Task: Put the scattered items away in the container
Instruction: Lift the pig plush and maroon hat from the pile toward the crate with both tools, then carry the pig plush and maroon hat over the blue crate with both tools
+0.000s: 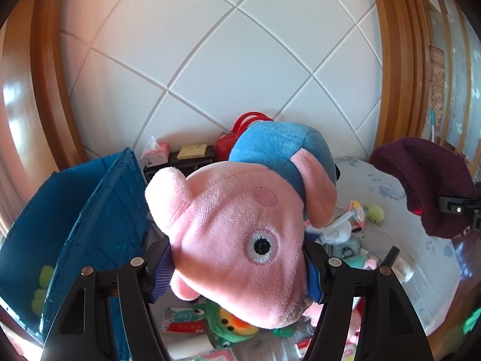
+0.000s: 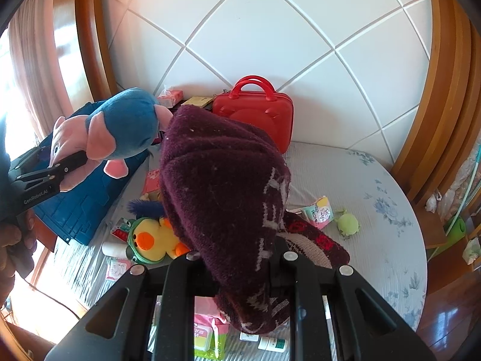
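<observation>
The left claw (image 1: 237, 267) stands partly spread, its blue-padded fingers (image 1: 162, 267) pinching the head of a pink plush pig (image 1: 237, 225) in a blue shirt; the toy is soft, short-piled, rounded, with an embroidered eye, and hangs in the air just beside the blue plastic crate (image 1: 75, 210). The crate has ribbed, gridded walls and a straight upper rim, and yellow-green balls (image 1: 42, 288) lie inside it. The right claw (image 2: 240, 273) is pressed nearly together on a dark maroon knitted garment (image 2: 222, 186), a coarse, fuzzy wool with pale woven marks that drapes over the fingers and hides their tips. Below, the bed (image 2: 360, 180) has a grey quilted cover with blue flowers and a curved outer edge; its right part lies open, while the left is crowded with a yellow duck plush (image 2: 153, 240), packets and a small green plush (image 2: 348, 224). A glossy red hard-shell case (image 2: 255, 114) stands against the white tiled wall (image 2: 255, 30).
</observation>
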